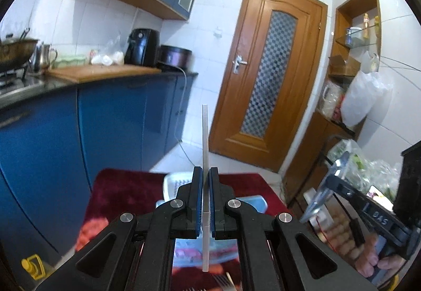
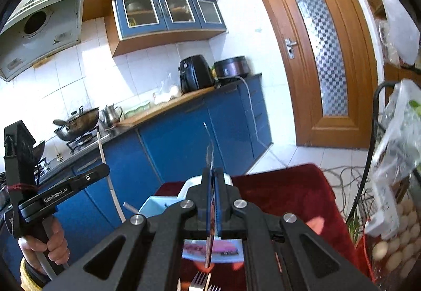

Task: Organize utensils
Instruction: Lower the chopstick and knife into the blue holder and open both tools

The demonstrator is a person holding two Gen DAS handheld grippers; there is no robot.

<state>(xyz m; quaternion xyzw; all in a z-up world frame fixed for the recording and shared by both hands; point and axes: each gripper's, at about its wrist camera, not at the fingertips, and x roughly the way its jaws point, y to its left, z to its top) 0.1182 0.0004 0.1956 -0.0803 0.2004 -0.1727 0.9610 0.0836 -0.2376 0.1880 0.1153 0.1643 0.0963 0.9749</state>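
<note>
Left wrist view first: the left gripper has its jaws clamped tight on a long white chopstick, which sticks up past the blue pads and also runs back down between the black arms. Under it sits a dark red cloth over the table, with a white basket and a pale blue tray on it, both partly hidden by the gripper. A few fork tines peek in at the near bottom edge. Off to the right, the right gripper shows from the side, jaws closed on a metal spoon, with a hand wrapped round its grip. Farther back are blue cabinets and a wooden door.

Right wrist view: the spoon stands edge-on between the pinched jaws, handle running down toward the camera. The basket and tray sit just beyond the fingertips on the red cloth, and forks lie near the bottom edge. On the left, the left gripper is held up in a hand, the chopstick poking above and below it. A wok sits on the stove far left.
</note>
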